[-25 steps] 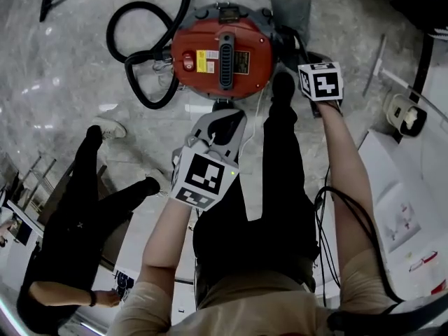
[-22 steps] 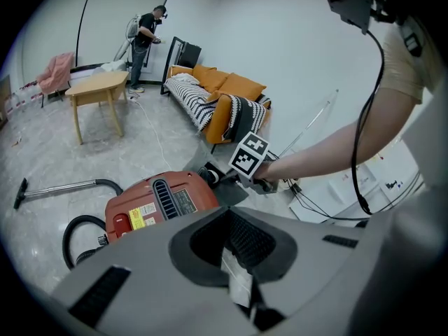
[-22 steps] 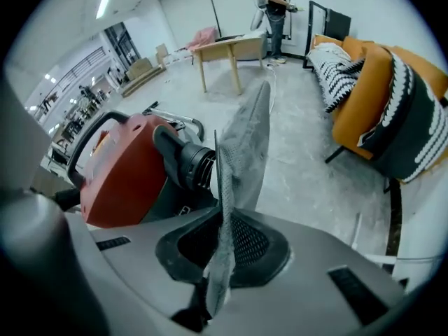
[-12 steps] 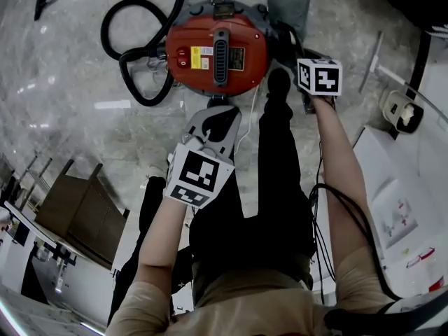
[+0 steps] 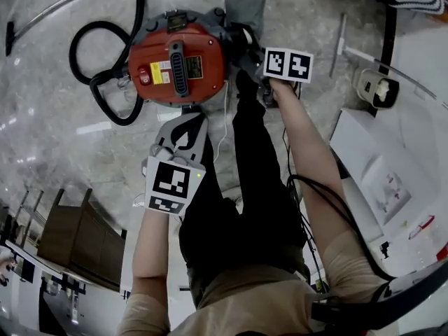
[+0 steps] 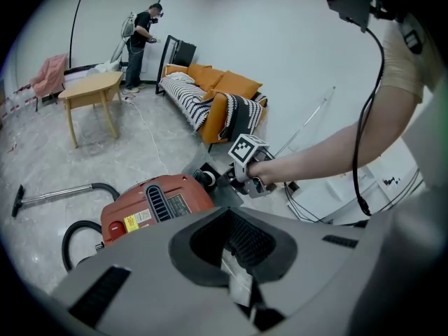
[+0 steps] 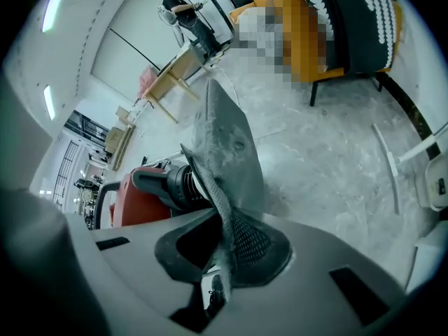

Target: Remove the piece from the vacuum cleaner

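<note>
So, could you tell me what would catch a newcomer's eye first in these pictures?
The red vacuum cleaner stands out on the pale marble floor at the top of the head view, with its black hose looped at its left. At its right side, the right hand-held gripper is shut on a flat grey piece that lies against the machine's black ribbed port.

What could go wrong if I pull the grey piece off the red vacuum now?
1. The right tool pinches only the thin edge of the flat grey piece, which is joined to the black ribbed collar; a hard pull may slip or bend it.
2. The left tool hangs clear of the round red vacuum cleaner, so nothing braces it; it could slide.
3. The thin white cable runs beside the person's leg and might snag.
</note>
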Demonstrator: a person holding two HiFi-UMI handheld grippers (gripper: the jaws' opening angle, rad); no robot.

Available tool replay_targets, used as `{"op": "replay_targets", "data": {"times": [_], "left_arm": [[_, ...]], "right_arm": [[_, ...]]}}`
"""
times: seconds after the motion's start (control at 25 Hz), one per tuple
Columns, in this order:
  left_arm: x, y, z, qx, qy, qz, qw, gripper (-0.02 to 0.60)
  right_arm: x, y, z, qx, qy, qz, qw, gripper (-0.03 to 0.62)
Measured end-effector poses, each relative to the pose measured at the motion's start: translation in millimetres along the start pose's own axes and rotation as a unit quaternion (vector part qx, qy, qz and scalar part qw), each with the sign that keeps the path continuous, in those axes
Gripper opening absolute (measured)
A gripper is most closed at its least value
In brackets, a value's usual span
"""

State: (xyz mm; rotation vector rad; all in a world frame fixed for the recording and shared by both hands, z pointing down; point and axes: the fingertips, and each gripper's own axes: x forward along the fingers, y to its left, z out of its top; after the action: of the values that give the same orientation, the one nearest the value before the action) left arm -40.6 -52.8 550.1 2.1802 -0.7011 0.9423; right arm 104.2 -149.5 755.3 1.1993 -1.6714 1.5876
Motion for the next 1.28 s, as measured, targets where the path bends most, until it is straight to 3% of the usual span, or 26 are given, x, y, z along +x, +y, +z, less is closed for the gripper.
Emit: {"op": "replay_targets", "data": {"times": [0.28, 0.44, 0.76, 0.96, 1.12, 1.28], "left_arm": [[-0.7, 7.6, 9.4, 0.002, -0.006, 0.007, 1.0000, 0.003], [0.5, 4.0, 12.5, -0.002, -0.010, 0.002, 0.9999, 0.003], [1.0, 0.9, 5.4, -0.006, -0.004, -0.004, 1.0000, 0.003], [0.6, 5.8, -4.6, -0.010, 0.000, -0.005, 0.9999, 0.003], [1.6, 7.8, -6.4, -0.013, 0.002, -0.004, 0.9999, 0.003], [3.5, 6.4, -6.8, -0.014, 0.003, -0.007, 0.9999, 0.003]], "right_arm": [[0.4, 2.1, 5.0, -0.045, 0.014, 0.024, 0.999, 0.031], [-1.9, 2.6, 1.9, -0.103, 0.035, 0.005, 0.994, 0.029], [-1.1, 0.5, 1.1, -0.148, 0.050, -0.004, 0.988, 0.029], [-2.2, -0.6, 0.8, -0.230, 0.060, -0.038, 0.970, 0.029], [-1.2, 0.3, 0.4, -0.257, 0.062, -0.054, 0.963, 0.029], [-1.3, -1.0, 1.2, -0.334, 0.059, -0.091, 0.936, 0.029]]}}
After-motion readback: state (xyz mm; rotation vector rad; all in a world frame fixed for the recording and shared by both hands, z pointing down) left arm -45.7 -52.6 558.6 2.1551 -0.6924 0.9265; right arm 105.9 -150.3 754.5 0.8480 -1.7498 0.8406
